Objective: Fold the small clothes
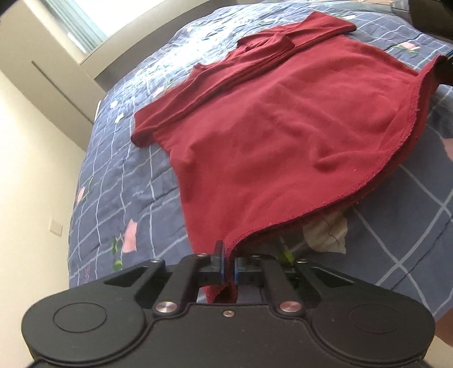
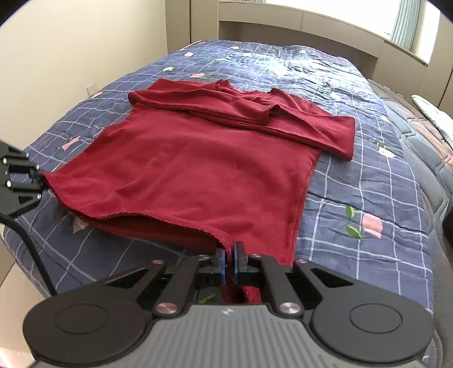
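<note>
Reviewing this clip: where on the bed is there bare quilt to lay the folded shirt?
Bare quilt lies right of the red shirt, up to the bed edge, and beyond its collar toward the headboard. The near edge is crowded: left gripper and right gripper both pinch the hem.

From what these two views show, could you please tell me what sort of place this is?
Most likely a bedroom. A red top lies on a bed covered with a blue checked floral quilt, a headboard stands at its far end, and a curtained window sits behind it.
</note>
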`<state>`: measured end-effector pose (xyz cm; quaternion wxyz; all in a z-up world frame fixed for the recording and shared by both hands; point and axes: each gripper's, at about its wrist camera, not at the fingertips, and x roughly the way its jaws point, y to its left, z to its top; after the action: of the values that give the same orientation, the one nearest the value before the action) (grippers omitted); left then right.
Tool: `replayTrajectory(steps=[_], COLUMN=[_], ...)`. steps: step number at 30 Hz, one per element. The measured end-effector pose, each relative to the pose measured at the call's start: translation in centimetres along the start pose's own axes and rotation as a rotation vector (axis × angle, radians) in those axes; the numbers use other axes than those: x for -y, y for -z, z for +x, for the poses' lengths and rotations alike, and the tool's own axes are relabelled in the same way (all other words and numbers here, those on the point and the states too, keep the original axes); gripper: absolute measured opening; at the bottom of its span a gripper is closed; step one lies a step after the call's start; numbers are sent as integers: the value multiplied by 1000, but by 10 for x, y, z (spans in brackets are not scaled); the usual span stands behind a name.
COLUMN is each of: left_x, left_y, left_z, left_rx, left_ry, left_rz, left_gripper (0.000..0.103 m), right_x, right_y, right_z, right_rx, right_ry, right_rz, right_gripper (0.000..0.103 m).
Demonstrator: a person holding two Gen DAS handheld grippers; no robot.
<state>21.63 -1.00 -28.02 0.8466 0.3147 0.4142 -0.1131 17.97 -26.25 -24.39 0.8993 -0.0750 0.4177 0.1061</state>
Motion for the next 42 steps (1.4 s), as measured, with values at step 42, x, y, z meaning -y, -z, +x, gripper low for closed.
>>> replayTrajectory(steps=[42], left_x=[-49], left_y=[-35], left_z=[-157], left_rx=[-50], left_ry=[153], left_rz=[-346], left_gripper=[5], right_x=[24], right_y=[-50], right_z=[-115], right_rx=[5], right_ry=[38], right_rz=[73], right_gripper=[5])
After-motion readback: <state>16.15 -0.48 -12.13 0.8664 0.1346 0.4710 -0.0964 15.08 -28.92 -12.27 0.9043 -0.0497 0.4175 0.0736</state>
